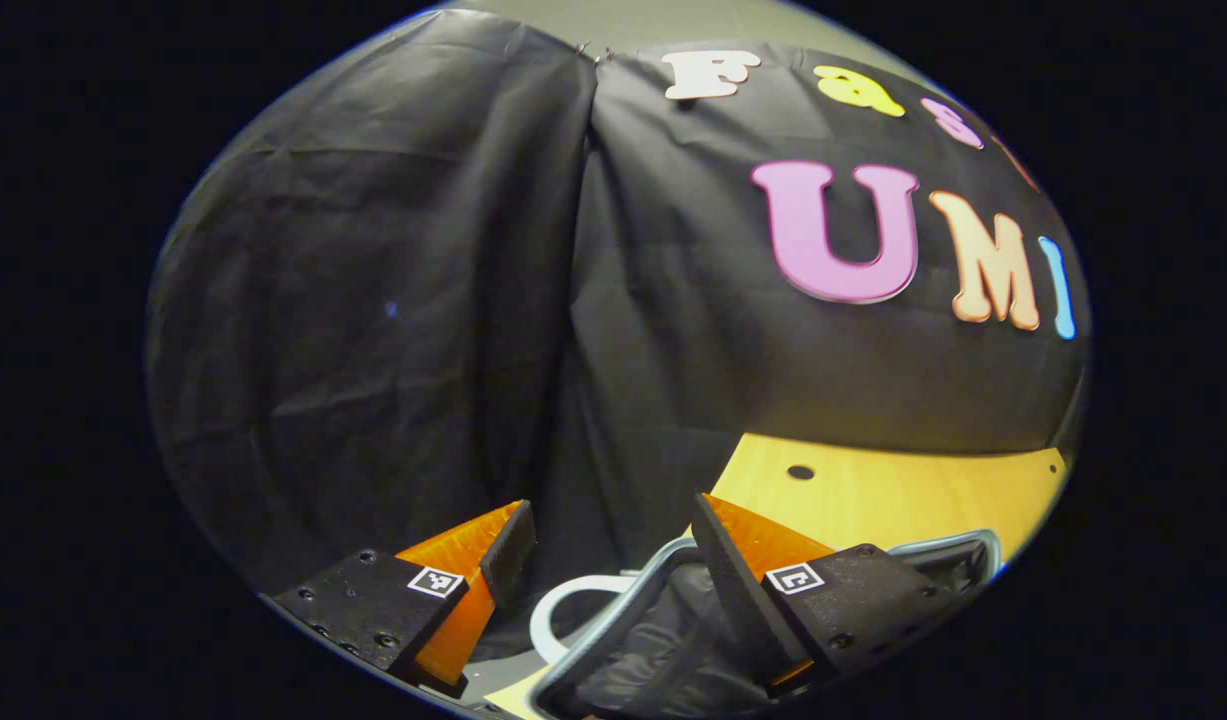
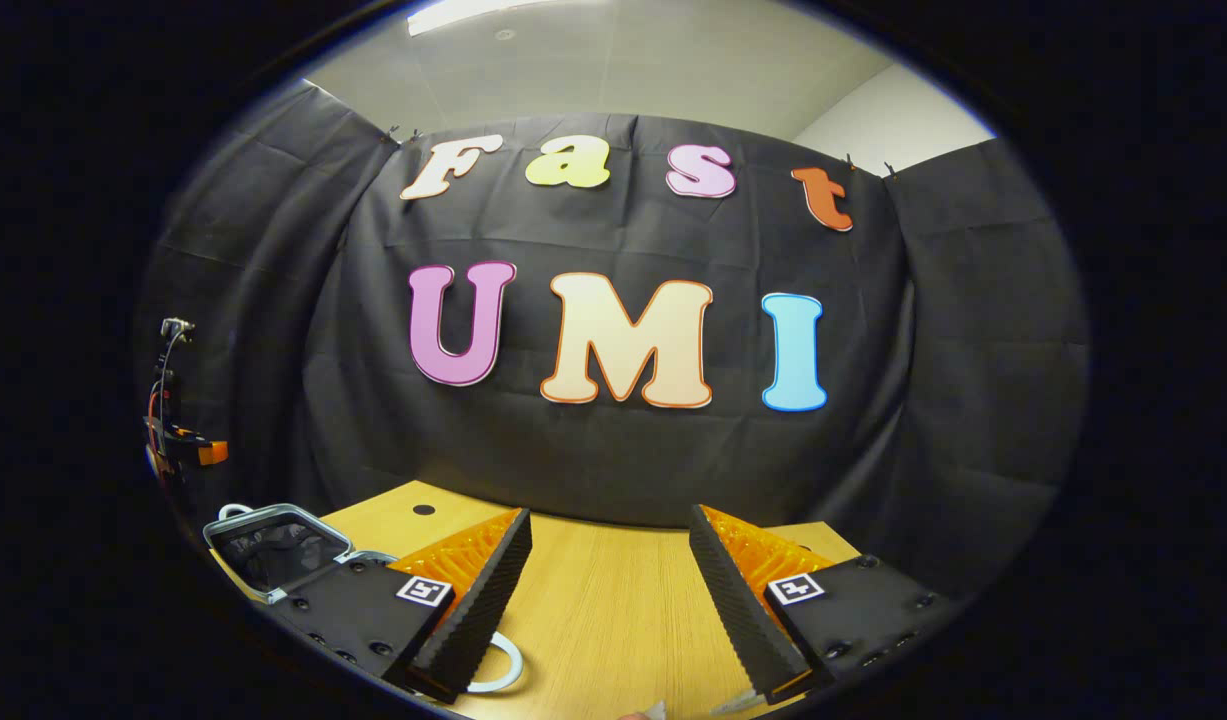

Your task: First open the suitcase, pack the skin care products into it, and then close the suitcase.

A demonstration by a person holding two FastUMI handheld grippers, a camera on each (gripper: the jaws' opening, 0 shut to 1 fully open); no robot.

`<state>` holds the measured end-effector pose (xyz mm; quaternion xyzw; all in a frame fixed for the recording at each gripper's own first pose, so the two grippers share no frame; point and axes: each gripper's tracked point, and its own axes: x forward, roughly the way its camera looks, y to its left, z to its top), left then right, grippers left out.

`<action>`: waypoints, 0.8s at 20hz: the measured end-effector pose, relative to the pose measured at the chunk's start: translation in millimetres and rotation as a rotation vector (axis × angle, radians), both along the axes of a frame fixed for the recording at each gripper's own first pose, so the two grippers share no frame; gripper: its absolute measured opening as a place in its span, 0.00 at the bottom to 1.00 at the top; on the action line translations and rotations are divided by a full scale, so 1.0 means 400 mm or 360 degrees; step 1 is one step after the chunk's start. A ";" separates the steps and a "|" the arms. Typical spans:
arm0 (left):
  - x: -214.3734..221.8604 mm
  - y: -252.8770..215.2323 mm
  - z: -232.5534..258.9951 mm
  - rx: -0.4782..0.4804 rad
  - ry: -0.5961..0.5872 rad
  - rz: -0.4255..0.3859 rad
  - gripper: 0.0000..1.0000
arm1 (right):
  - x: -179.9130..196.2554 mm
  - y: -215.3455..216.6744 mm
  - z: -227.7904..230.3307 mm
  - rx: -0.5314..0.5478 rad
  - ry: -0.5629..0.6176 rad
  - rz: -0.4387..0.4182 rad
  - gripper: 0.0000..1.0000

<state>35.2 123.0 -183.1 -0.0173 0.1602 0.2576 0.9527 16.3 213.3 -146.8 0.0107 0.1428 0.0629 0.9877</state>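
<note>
Open suitcase (image 2: 273,548) lies on wooden table (image 2: 613,600).

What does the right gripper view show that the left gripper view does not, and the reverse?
Right gripper view: the ceiling light, a pale room wall, a device with cables at far left. Left gripper view: the lining of the suitcase up close, behind the open left gripper. Shared: the wooden table with its hole, the open suitcase; the right gripper is open too.
</note>
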 end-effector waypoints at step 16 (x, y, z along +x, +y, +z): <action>0.063 -0.813 0.177 -0.0026 -0.0175 -0.0633 0.96 | -0.048 -0.268 0.035 0.0081 -0.0112 0.0041 0.99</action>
